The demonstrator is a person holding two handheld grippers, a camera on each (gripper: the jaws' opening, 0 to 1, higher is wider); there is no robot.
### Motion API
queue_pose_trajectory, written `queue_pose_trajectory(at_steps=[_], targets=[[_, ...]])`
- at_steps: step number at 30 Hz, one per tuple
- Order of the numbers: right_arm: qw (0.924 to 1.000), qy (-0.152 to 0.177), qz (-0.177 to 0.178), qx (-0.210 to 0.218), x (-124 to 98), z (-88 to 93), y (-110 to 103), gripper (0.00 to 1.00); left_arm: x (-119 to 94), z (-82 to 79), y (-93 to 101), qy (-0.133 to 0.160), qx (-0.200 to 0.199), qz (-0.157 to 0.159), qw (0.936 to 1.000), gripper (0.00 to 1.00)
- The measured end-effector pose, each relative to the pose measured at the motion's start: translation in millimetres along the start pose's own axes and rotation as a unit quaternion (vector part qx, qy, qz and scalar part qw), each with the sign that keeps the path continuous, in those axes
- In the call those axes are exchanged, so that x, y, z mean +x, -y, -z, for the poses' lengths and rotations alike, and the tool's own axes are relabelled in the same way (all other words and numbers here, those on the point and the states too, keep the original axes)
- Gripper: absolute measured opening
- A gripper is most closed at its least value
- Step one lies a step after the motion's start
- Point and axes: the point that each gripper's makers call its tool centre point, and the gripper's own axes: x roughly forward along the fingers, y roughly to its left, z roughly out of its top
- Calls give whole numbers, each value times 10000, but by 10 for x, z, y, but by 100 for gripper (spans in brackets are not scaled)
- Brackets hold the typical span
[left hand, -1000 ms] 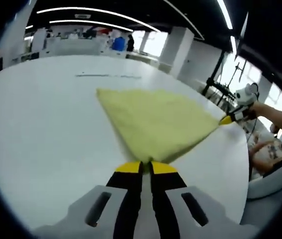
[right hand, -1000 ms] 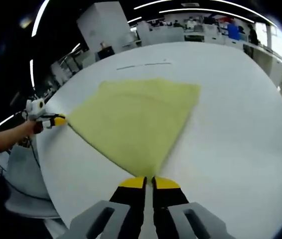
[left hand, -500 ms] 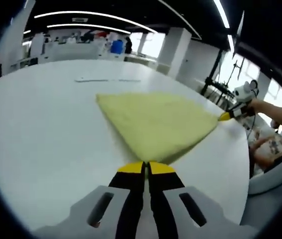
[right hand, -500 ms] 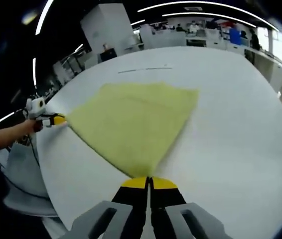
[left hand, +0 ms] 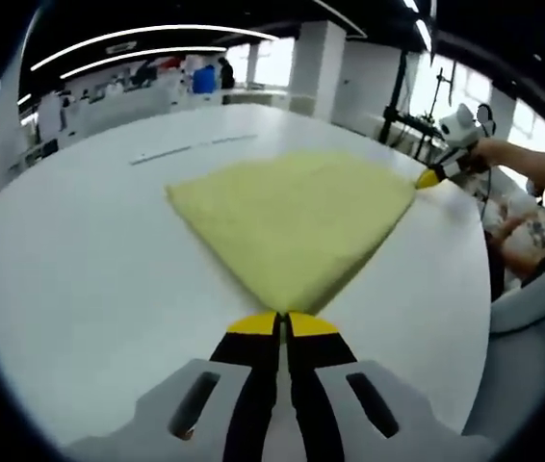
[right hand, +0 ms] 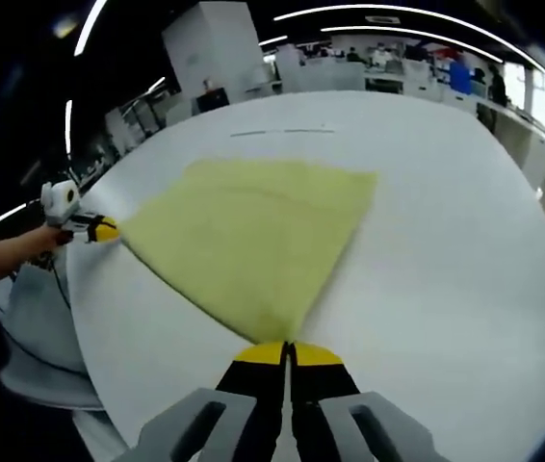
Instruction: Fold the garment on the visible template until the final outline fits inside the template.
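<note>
Garment (left hand: 297,217) flat — near corners pinched by left tongs (left hand: 283,322), right tongs (right hand: 287,352).

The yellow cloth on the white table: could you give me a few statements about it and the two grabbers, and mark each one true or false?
1. The yellow cloth lies on a white table. True.
2. The left gripper is shut on a corner of the cloth. True.
3. The right gripper hangs open, well clear of the cloth. False: its jaws are closed on another corner of the cloth.
4. The cloth is bunched into a ball. False: it is spread out flat, pulled taut between the two grippers.
5. A thin dark line marks the table beyond the cloth. True.
6. The cloth is blue. False: it is pale yellow.
</note>
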Motion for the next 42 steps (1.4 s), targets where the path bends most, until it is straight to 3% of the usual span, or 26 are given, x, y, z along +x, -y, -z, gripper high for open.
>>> queue_pose_trajectory(at_steps=[15,29,31,36,42], targets=[[9997,-103,-68,-201,-40,100,-86,0,-91,80,52,1,-192,-138,9997,0],[9999,-67,0,-101,-15,135,-114,0,-105,175,80,-86,-558,-252,9981,0],[10000,22,-49,7,-14,105,-147,4,-110,188,96,-104,-616,-242,9978,4],[9998,217,-36,-10,-41,19,-194,27,-136,136,130,24,-799,-310,9963,22],[9990,388,-205,-129,-125,-95,-350,42,-235,-136,132,614,-927,-482,9926,37]])
